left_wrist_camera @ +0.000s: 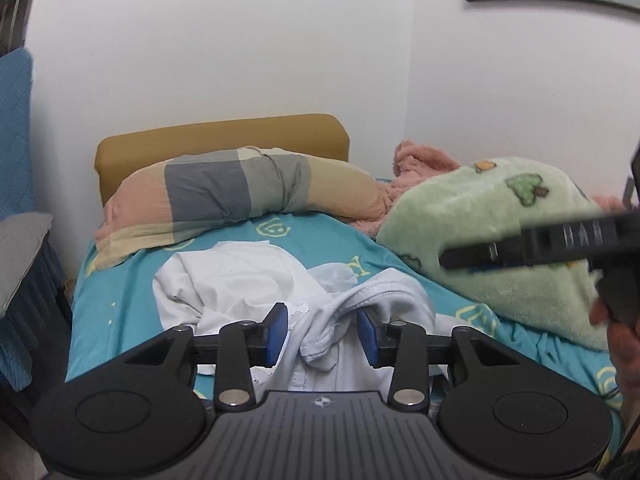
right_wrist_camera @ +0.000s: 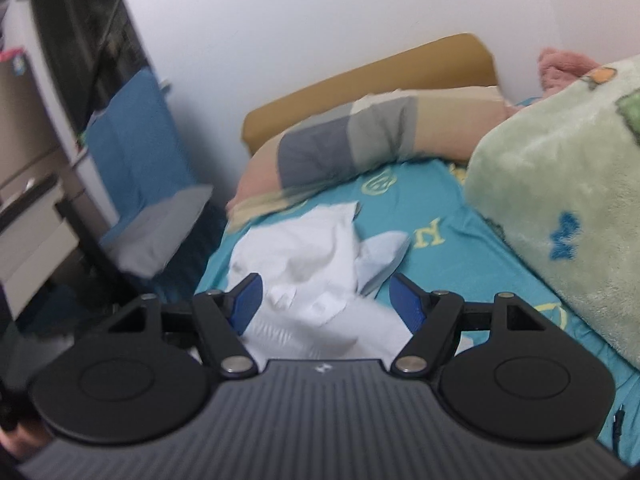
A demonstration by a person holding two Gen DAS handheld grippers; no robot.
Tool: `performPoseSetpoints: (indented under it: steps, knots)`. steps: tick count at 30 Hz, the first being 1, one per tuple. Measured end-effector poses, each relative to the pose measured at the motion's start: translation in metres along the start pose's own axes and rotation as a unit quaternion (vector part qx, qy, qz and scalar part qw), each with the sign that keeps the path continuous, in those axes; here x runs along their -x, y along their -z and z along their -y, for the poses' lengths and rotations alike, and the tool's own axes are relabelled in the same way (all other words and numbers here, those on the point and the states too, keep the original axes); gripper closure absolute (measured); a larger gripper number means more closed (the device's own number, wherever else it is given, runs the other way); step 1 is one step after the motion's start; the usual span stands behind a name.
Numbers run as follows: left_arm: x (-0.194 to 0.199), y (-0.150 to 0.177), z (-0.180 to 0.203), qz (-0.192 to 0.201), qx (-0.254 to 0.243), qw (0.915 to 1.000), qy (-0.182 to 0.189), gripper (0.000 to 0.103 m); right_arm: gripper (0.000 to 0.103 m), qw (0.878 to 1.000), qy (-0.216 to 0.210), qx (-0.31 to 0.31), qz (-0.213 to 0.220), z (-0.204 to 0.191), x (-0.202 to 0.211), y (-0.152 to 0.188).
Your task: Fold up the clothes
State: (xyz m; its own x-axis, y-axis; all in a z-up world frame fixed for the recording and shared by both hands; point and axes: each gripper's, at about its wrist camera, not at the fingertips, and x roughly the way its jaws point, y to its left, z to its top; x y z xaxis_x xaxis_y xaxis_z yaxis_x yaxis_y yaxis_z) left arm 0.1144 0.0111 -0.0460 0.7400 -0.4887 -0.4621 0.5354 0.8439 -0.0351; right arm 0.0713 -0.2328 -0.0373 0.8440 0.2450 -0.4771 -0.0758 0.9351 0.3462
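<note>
White garment [left_wrist_camera: 224,280] lies crumpled mid-bed, near the pillow [left_wrist_camera: 240,196]. Judged light, limp and prone to bunching; the hemmed edge offers the best hold. Left gripper [left_wrist_camera: 322,332] straddles a raised fold, pads apart and not pressing it. Right gripper [right_wrist_camera: 324,300] hangs spread, empty. Green blanket [left_wrist_camera: 500,240] crowds the bed's [left_wrist_camera: 120,300] right side.

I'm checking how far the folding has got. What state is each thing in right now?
White garment: crumpled on the bed, not folded.
Left gripper: open, a fold of the garment between its pads, not pressed.
Right gripper: open wide over the garment, holding nothing.
Pillow: lying against the headboard.
Green blanket: heaped at the bed's side.
Pink blanket: bunched behind the green one.
</note>
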Motion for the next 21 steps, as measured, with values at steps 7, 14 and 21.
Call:
performPoseSetpoints:
  steps: [7,14,21]
  knots:
    - [-0.010,-0.010,-0.014,0.018,0.052,0.9985,0.000,0.058,0.031,0.992,0.038,0.114,-0.045,-0.035,-0.007,0.022]
    - [-0.030,-0.004,-0.039,-0.013,0.113,0.9935,-0.007,0.058,0.032,0.992,0.054,0.108,-0.043,-0.039,-0.036,0.030]
    - [-0.034,-0.001,-0.039,-0.024,0.107,0.9939,-0.007,0.058,0.032,0.985,0.072,0.123,-0.094,-0.036,-0.064,0.040]
